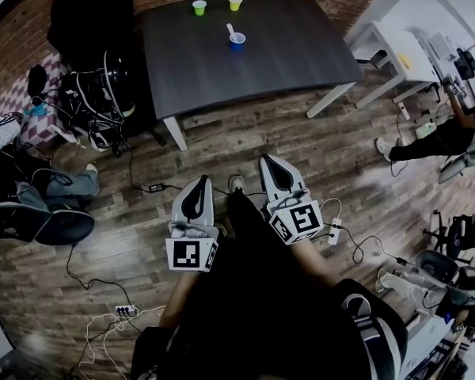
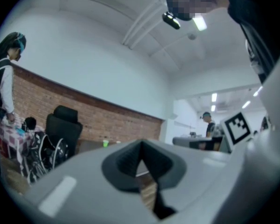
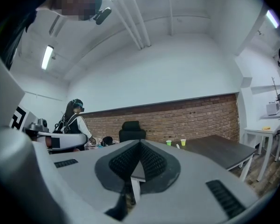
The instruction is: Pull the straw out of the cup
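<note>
The left claw (image 1: 196, 200) and right claw (image 1: 275, 176) hang low over the wooden floor (image 1: 245, 141), each pressed together on nothing. Well apart from them, the straw (image 1: 230, 30) stands in the blue cup (image 1: 237, 41) on the dark tabletop (image 1: 285, 46).

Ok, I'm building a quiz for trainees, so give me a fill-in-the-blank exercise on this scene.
The cup holding the straw is coloured ___.
The table holds ___ cups in all.
The left tongs and the right tongs, both empty, are ___.
In the head view, the green cup sits ___ of the yellow cup.
Missing words: blue; three; shut; left.
</note>
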{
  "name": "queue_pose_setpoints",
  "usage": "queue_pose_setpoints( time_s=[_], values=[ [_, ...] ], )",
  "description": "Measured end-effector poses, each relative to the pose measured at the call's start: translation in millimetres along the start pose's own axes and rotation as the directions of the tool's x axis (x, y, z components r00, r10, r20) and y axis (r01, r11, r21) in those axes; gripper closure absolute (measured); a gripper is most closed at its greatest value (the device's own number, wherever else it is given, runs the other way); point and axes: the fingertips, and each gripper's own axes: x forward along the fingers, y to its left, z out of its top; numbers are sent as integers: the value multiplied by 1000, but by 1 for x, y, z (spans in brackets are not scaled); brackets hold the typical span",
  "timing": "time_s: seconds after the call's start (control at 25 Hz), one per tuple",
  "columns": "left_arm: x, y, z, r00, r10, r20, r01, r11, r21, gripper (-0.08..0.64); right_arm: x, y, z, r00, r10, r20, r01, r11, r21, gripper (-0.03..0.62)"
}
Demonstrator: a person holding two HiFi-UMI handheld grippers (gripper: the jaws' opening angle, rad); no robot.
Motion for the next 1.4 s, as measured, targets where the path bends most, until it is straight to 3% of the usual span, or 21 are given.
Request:
queue_pose_setpoints(
  time_s=[0.56, 0.96, 1.4],
  values=[
    [115, 27, 3, 1000, 8, -5, -8, 1000, 23, 555, 85, -67, 9, 1000, 28, 11, -28, 1000, 6, 589],
    [205, 19, 9, 1000, 12, -11, -11, 999, 41, 555, 129, -136, 15, 999, 47, 3, -47, 999, 26, 589],
    [267, 13, 4, 998, 50, -27, -49, 997, 54, 555, 166, -191, 13, 996, 87, 5, -87, 996, 33, 588]
  ],
)
